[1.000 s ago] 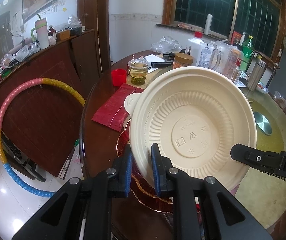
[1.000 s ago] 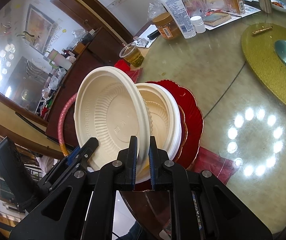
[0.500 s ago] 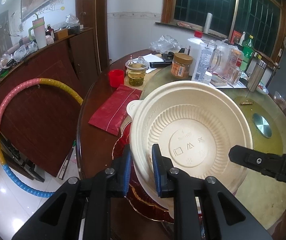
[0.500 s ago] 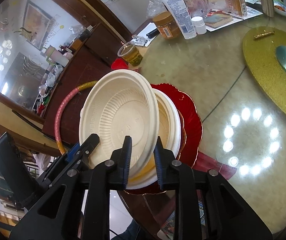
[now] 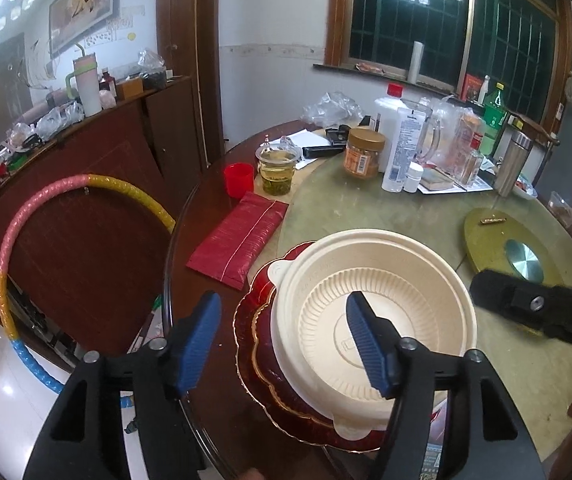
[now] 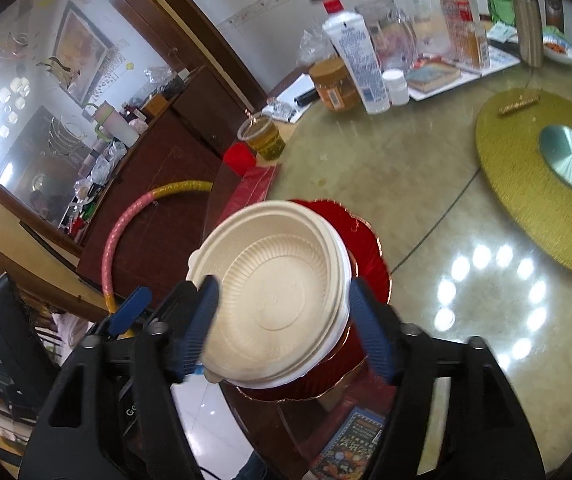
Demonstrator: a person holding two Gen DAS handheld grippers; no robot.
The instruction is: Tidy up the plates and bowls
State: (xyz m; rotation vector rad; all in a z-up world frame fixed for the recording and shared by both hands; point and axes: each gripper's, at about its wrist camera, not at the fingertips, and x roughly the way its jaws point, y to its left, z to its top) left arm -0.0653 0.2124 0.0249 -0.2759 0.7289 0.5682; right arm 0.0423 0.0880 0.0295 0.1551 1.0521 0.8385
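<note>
A cream plastic bowl point(image 5: 374, 320) sits nested on another cream bowl, on top of red scalloped plates point(image 5: 262, 364) at the table's near edge. It also shows in the right wrist view point(image 6: 278, 292) on the red plates point(image 6: 366, 248). My left gripper point(image 5: 286, 344) is open, its fingers either side of the bowl's near rim, holding nothing. My right gripper point(image 6: 286, 324) is open too, fingers spread around the bowl stack. The right gripper's body shows in the left wrist view point(image 5: 534, 312).
A red pouch point(image 5: 242, 240), red cup point(image 5: 239, 180) and cup of tea point(image 5: 278, 170) lie beyond the stack. Jars and bottles point(image 5: 400, 148) crowd the far side. A gold turntable point(image 5: 522, 252) is at the right. A hula hoop point(image 5: 18, 224) leans on the cabinet.
The tilted cream bowl has been lowered flat onto the stack. Both grippers have opened and let go of it.
</note>
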